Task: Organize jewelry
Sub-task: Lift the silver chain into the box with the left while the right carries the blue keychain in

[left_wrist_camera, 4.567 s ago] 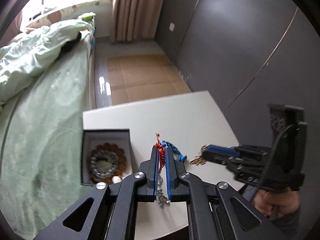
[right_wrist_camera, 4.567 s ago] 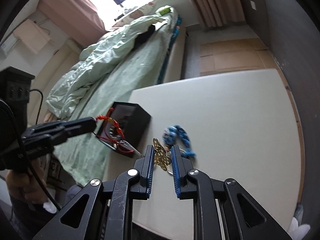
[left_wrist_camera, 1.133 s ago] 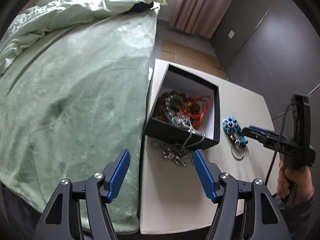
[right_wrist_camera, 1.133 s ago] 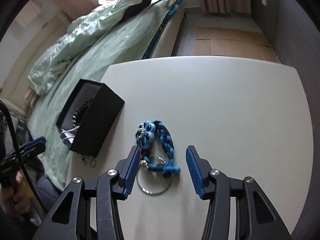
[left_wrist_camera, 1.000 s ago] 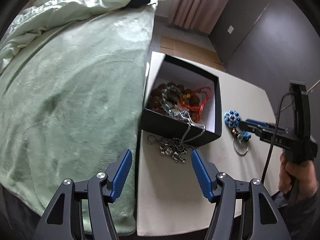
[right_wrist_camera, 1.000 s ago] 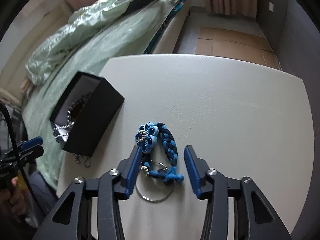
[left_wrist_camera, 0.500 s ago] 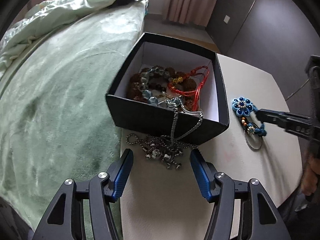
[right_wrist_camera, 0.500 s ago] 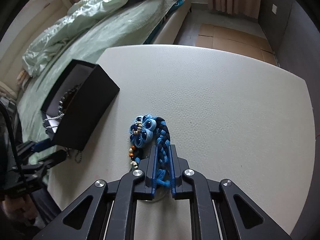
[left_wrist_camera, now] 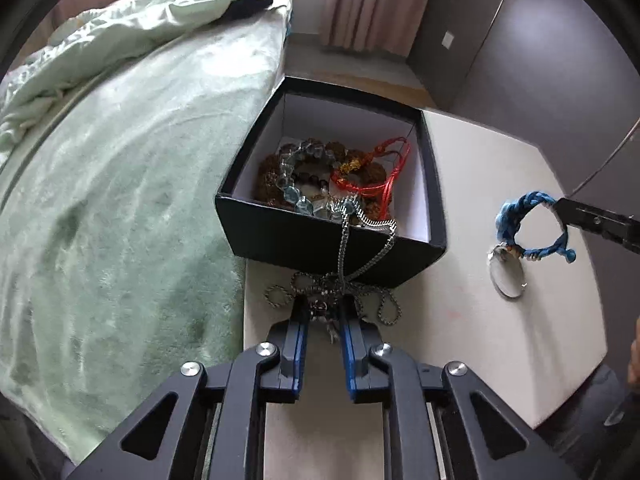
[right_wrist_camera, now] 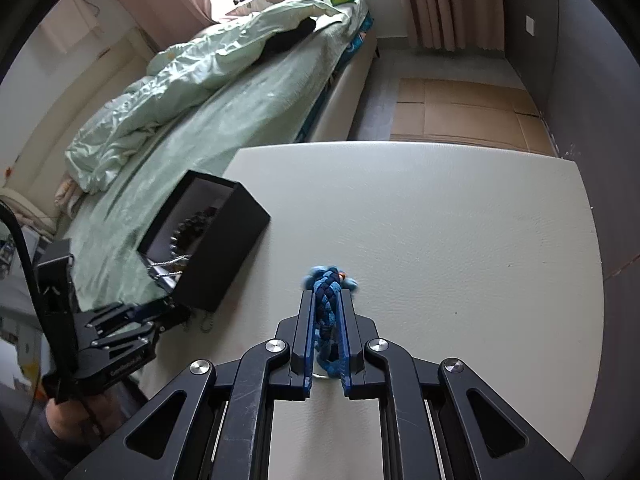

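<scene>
Left gripper (left_wrist_camera: 323,312) fingers pinch the silver chain (left_wrist_camera: 344,248) spilling at the black box's (left_wrist_camera: 320,240) six o'clock — lift high before dropping in; right gripper (right_wrist_camera: 325,308) clamps the blue braid (right_wrist_camera: 326,292) at three o'clock.

We closed left gripper (left_wrist_camera: 323,312) on the chain (left_wrist_camera: 340,288); right gripper (right_wrist_camera: 325,300) lifted the blue bracelet (right_wrist_camera: 326,292) off table (right_wrist_camera: 460,240).

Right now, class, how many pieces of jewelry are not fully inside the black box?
2. The silver chain drapes over the box wall onto the table, by the left gripper. The blue braided keychain hangs from the right gripper.
</scene>
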Demonstrator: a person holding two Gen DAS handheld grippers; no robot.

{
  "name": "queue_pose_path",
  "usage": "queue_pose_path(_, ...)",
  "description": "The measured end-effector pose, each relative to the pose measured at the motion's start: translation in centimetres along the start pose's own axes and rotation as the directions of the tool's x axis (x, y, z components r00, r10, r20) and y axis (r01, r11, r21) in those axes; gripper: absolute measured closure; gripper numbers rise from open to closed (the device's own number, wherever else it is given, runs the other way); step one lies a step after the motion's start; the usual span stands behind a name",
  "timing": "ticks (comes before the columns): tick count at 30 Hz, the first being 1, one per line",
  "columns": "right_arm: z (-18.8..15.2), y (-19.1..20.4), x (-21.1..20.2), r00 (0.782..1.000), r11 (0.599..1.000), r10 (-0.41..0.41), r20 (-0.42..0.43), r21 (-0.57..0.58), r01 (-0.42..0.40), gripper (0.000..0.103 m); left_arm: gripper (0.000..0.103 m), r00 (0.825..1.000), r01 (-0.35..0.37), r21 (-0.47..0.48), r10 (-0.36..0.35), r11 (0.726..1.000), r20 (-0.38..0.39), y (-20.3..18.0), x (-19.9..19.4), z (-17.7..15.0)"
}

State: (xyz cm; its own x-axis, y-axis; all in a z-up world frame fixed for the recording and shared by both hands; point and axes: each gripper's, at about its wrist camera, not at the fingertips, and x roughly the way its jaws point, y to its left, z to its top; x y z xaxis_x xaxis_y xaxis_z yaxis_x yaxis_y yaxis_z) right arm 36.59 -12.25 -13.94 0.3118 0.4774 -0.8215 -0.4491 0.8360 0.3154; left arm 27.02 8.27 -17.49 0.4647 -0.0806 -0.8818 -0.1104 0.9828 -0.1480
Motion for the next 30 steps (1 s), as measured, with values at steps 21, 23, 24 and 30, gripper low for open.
queue_pose_path(21,2.2,4.5,-4.4,0.994,0.996,0.045,0.104,-0.076,-0.037,0.092,0.088,0.962,0.12,0.093,-0.139,0.988,0.236,-3.0,-13.0,5.4)
queue_pose_path(23,2.7,5.0,-5.0,0.992,0.995,0.051,0.117,-0.089,-0.041,0.092,0.088,0.955,0.115,0.108,-0.14,0.987,0.261,-3.3,-14.2,6.2)
queue_pose_path(24,3.0,5.4,-5.3,0.991,0.994,0.057,0.124,-0.096,-0.045,0.092,0.088,0.951,0.111,0.118,-0.14,0.987,0.277,-3.4,-14.9,6.8)
queue_pose_path(30,4.5,7.0,-6.7,0.985,0.99,0.076,0.156,-0.128,-0.056,0.092,0.088,0.925,0.101,0.153,-0.15,0.983,0.349,-4.1,-17.9,9.6)
